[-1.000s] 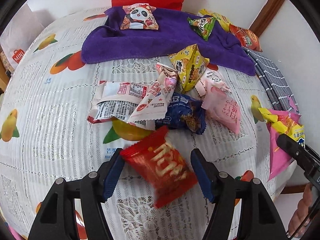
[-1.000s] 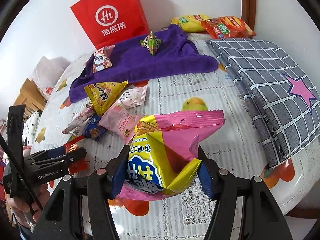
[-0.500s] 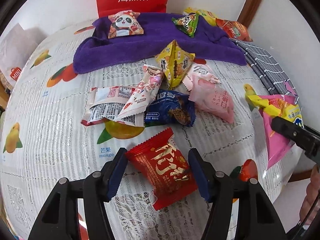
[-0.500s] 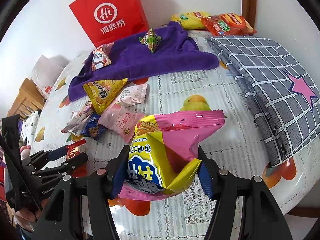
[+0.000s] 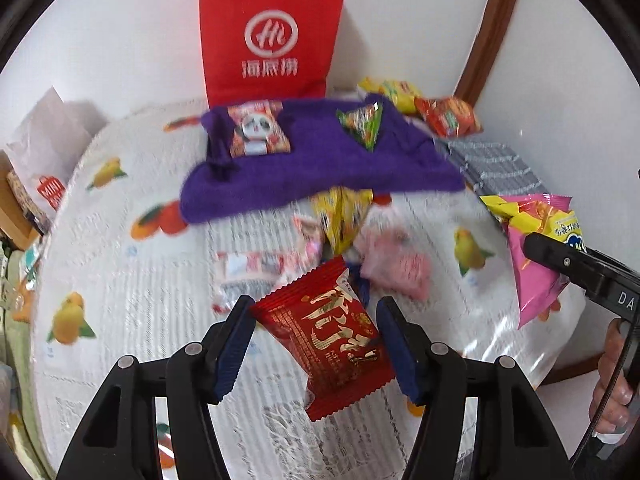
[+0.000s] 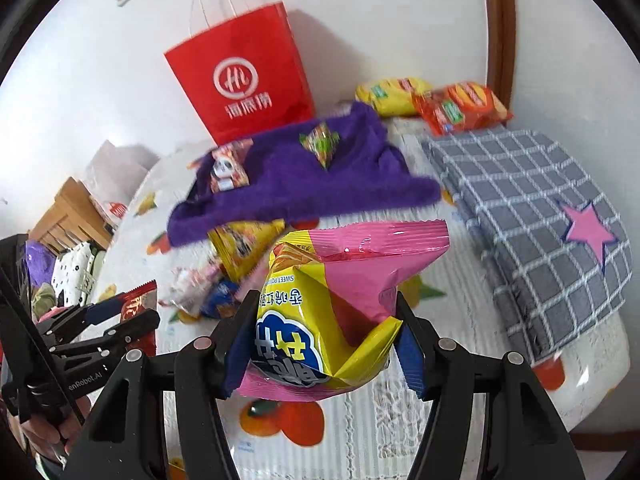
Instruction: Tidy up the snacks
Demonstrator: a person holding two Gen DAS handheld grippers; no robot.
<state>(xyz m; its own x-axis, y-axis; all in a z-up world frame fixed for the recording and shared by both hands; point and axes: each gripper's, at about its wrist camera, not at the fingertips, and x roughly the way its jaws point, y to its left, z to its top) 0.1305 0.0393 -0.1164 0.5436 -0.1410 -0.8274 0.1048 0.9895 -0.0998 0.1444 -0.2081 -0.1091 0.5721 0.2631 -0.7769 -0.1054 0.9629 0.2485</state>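
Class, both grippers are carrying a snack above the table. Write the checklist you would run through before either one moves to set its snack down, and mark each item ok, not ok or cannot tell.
1. Left gripper grips the red packet: ok, pinched between both pads.
2. Right gripper grips the pink and yellow bag: ok, squeezed at its middle.
3. Red packet lifted off the table: ok.
4. Free space on the purple towel: ok; only the panda packet and green packet lie there.
5. Free space on the grey checked cloth: ok, nothing on it.
6. Which spot each snack belongs in: cannot tell.
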